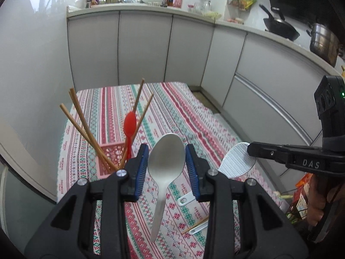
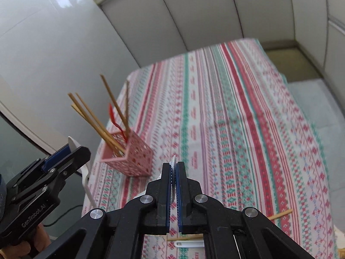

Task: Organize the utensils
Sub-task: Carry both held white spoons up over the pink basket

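Observation:
My left gripper (image 1: 167, 149) is shut on the bowl of a metal spoon (image 1: 166, 164), lifted off the striped tablecloth (image 1: 172, 112) with its handle hanging down. Just left of it stands a pink lattice basket (image 1: 112, 153) holding several wooden chopsticks (image 1: 82, 120) and a red spoon (image 1: 130, 125). My right gripper (image 2: 173, 164) is shut on a white rice paddle (image 1: 235, 161), seen edge-on between the pads (image 2: 172, 170). In the right wrist view the left gripper (image 2: 71, 149) hovers beside the basket (image 2: 129, 157) at the table's left edge.
A loose chopstick (image 1: 196, 224) and a white utensil handle (image 1: 199, 229) lie on the cloth near the front. Another chopstick (image 2: 280, 212) lies to the right. Grey cabinets (image 1: 151, 49) ring the table; a wok (image 1: 280, 28) and a pot (image 1: 323, 41) sit on the counter.

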`<state>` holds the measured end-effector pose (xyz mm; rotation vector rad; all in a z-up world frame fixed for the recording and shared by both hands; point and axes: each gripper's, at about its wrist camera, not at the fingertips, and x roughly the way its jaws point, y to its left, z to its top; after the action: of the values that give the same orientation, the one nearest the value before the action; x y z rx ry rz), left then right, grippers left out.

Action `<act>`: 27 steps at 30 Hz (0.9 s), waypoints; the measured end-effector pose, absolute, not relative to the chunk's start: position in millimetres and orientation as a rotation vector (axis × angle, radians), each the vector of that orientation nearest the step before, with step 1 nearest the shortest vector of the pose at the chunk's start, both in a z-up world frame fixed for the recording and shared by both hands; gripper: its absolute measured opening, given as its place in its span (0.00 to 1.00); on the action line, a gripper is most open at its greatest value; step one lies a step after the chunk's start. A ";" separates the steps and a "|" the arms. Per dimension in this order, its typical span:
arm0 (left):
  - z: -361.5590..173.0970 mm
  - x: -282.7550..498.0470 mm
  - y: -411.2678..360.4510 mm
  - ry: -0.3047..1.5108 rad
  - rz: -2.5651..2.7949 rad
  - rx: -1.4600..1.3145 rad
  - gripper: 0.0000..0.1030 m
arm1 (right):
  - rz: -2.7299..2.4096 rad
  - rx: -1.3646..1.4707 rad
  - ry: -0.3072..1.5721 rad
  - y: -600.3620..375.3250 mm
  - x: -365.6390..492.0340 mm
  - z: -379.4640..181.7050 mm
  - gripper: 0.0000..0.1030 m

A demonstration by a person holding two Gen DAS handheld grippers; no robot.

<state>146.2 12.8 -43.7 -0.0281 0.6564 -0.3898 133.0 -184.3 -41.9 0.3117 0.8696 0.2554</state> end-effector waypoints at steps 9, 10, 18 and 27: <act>-22.7 146.8 37.6 0.550 -0.365 -0.136 0.36 | 0.245 0.292 0.742 -174.3 123.3 -2.9 0.03; -20.7 147.0 40.4 0.538 -0.362 -0.148 0.36 | 0.239 0.281 0.720 -171.6 122.1 2.8 0.03; -7.1 156.0 77.7 0.424 -0.369 -0.295 0.36 | 0.221 0.227 0.640 -152.0 122.6 23.3 0.03; -26.9 178.2 91.5 0.292 -0.312 -0.304 0.36 | 0.224 0.237 0.646 -140.5 137.3 13.8 0.03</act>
<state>178.2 91.5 -26.9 -0.3044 0.2922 -0.3115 137.3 -140.5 13.8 0.2366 0.6460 0.2244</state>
